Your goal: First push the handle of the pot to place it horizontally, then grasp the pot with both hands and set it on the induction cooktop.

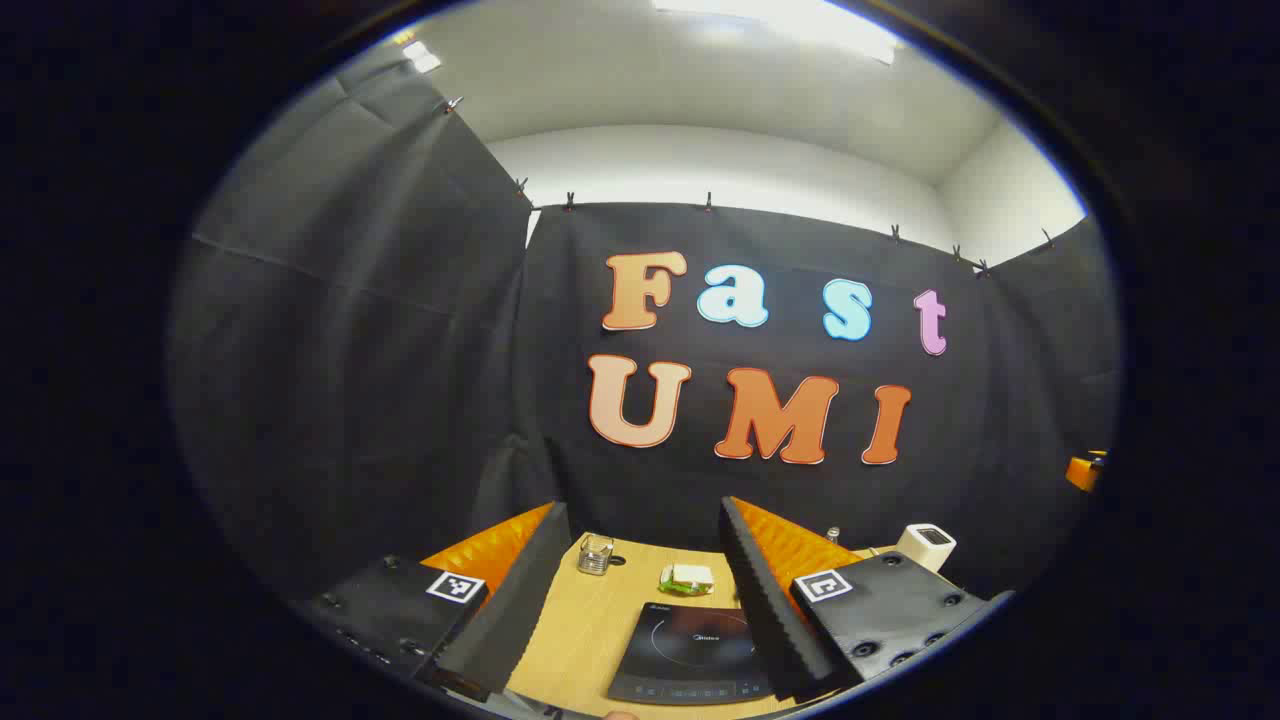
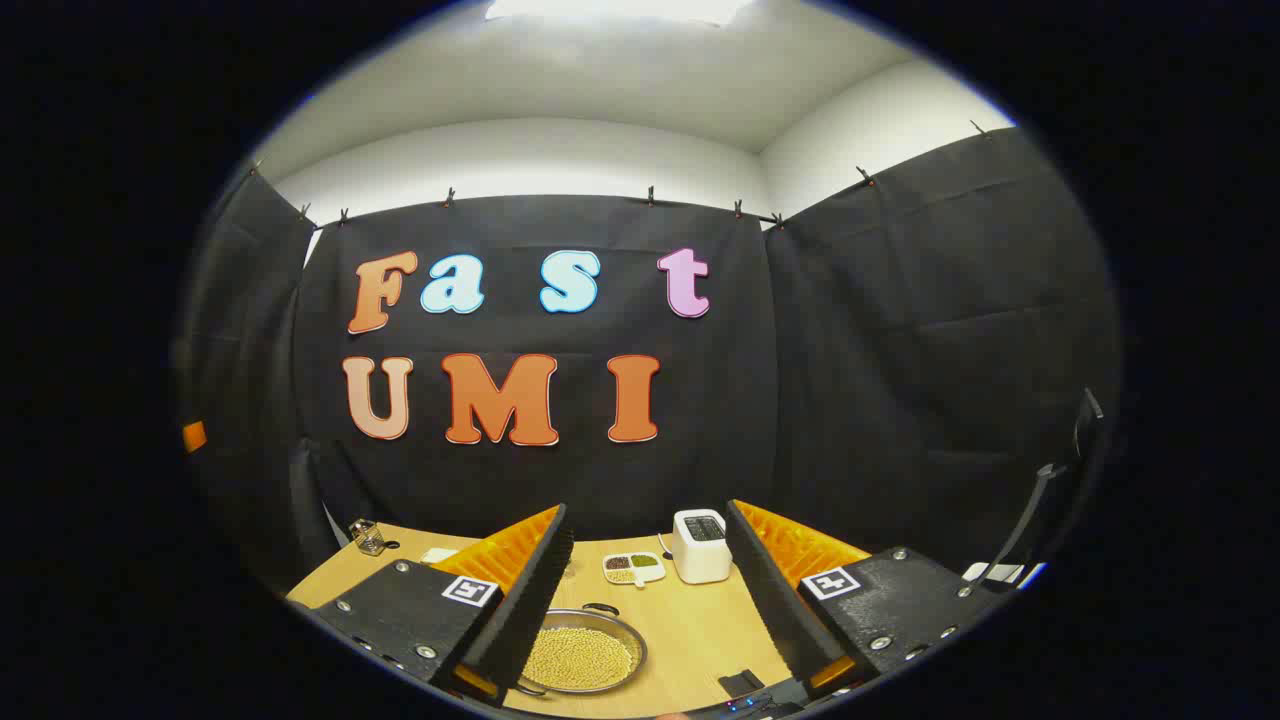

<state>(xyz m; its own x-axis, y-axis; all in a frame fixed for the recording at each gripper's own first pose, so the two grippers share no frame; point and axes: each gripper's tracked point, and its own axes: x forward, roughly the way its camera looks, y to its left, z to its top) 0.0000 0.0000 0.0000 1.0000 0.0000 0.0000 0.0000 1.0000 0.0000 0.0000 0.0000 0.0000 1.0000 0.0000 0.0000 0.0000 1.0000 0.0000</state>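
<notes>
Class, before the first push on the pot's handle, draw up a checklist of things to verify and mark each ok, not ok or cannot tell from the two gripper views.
1. Left gripper open, nothing held: ok.
2. Right gripper open, nothing held: ok.
3. Induction cooktop top bare: ok.
4. Pot on the table, apart from both grippers: ok.
5. Pot's handle already horizontal: cannot tell.
6. Pot holds loose yellowish grains, a spill risk: not ok.

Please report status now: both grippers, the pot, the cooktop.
Left gripper open, above the induction cooktop. Right gripper open, holding nothing. Pot of yellow grains on table, untouched, partly behind one finger. Cooktop surface bare.
</notes>
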